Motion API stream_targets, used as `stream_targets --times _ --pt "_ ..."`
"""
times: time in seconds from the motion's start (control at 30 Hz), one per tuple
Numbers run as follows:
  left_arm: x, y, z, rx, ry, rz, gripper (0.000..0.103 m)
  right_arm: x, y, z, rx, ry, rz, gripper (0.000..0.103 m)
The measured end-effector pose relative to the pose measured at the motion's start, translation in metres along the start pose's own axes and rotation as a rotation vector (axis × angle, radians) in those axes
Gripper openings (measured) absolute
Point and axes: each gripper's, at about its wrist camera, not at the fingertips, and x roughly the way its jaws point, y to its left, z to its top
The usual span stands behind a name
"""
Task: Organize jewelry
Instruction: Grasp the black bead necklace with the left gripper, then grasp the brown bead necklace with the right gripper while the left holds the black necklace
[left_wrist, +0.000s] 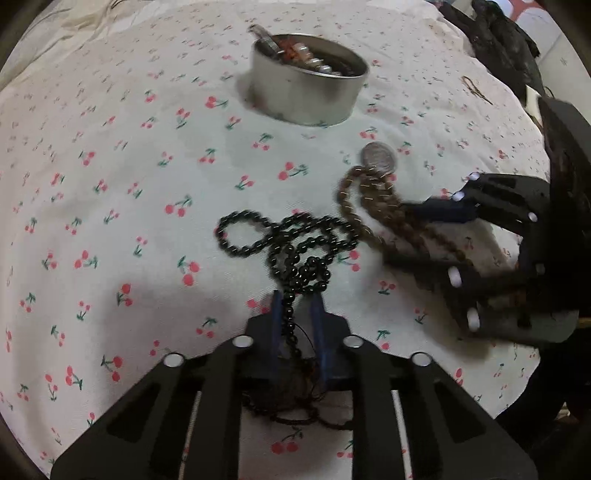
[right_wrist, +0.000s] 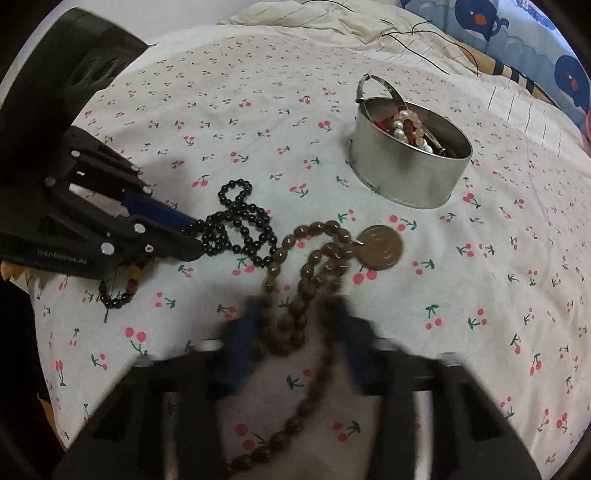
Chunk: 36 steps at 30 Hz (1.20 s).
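bed (left_wrist: 110, 166) | cherry-print sheet | on it: tin (left_wrist: 308, 99), black beads (left_wrist: 288, 247), brown beads (left_wrist: 369, 206)

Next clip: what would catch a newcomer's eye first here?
Two bead strands tangled mid-cloth: the black bead necklace runs between the left gripper fingers, the brown bead necklace with its coin pendant between the right gripper fingers. Beyond them stands a round metal tin holding jewelry.

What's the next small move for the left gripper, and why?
Probably lift the black bead strand and carry it toward the tin: the left gripper appears shut on it, its loops still lie on the cloth touching the brown strand, and the tin already holds jewelry.
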Motion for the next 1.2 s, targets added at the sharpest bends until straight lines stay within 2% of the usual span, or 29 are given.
stream_targets --times 0.03,0.07,0.1,0.2,0.33,0.47,0.53,0.63,0.67,0.7,0.77,0.8,0.87,0.93,1.03,1.1,1.17,1.2 --pt "-0.001 -0.002 0.001 0.002 -0.002 -0.017 0.008 0.0 -0.003 0.0 0.008 0.002 -0.001 0.023" --pt "-0.002 -0.004 0.004 0.006 -0.006 -0.036 0.007 -0.001 -0.006 0.001 0.02 0.001 0.001 0.016" --pt "-0.004 -0.006 0.005 0.011 -0.015 -0.048 0.006 -0.004 -0.01 0.0 0.035 -0.003 0.003 0.015" --pt "-0.019 -0.007 0.012 -0.005 -0.072 -0.116 0.006 -0.015 -0.028 0.002 0.118 -0.039 0.053 0.015" --pt "-0.051 0.011 0.019 -0.074 -0.186 -0.194 0.006 -0.036 -0.049 0.005 0.225 -0.116 0.128 0.015" --pt "-0.066 0.028 0.022 -0.117 -0.231 -0.197 0.006 -0.051 -0.061 0.006 0.272 -0.164 0.149 0.015" --pt "-0.061 0.023 0.022 -0.109 -0.225 -0.141 0.006 -0.056 -0.063 0.007 0.266 -0.18 0.122 0.015" --pt "-0.041 0.021 0.034 -0.139 -0.21 -0.111 0.006 -0.051 -0.054 0.008 0.212 -0.15 0.088 0.016" --pt "-0.037 0.023 0.033 -0.148 -0.203 -0.08 0.006 -0.044 -0.051 0.01 0.198 -0.136 0.081 0.02" --pt "-0.029 0.021 0.038 -0.149 -0.189 -0.044 0.006 -0.039 -0.047 0.01 0.182 -0.117 0.079 0.039" --pt "-0.022 0.023 0.041 -0.148 -0.159 0.009 0.009 -0.031 -0.036 0.01 0.139 -0.086 0.062 0.066" --pt "-0.02 0.024 0.041 -0.154 -0.145 0.032 0.01 -0.031 -0.034 0.009 0.128 -0.087 0.049 0.072" --pt "-0.017 0.027 0.041 -0.163 -0.118 0.002 0.018 -0.031 -0.029 0.009 0.098 -0.083 0.016 0.077" --pt "-0.017 0.026 0.04 -0.15 -0.124 0.015 0.026 -0.029 -0.03 0.008 0.101 -0.08 -0.035 0.084" --pt "-0.006 0.019 0.044 -0.099 -0.125 0.028 0.036 -0.022 -0.034 0.003 0.116 -0.064 -0.045 0.086" --pt "0.003 0.01 0.044 -0.06 -0.099 0.024 0.04 -0.013 -0.03 0.002 0.101 -0.038 -0.049 0.089" --pt "0.01 0.004 0.041 -0.035 -0.066 0.021 0.049 -0.003 -0.024 0.0 0.069 -0.009 -0.08 0.09" --pt "0.013 0.001 0.039 -0.023 -0.055 0.028 0.05 0.001 -0.022 0.0 0.055 -0.003 -0.09 0.089"
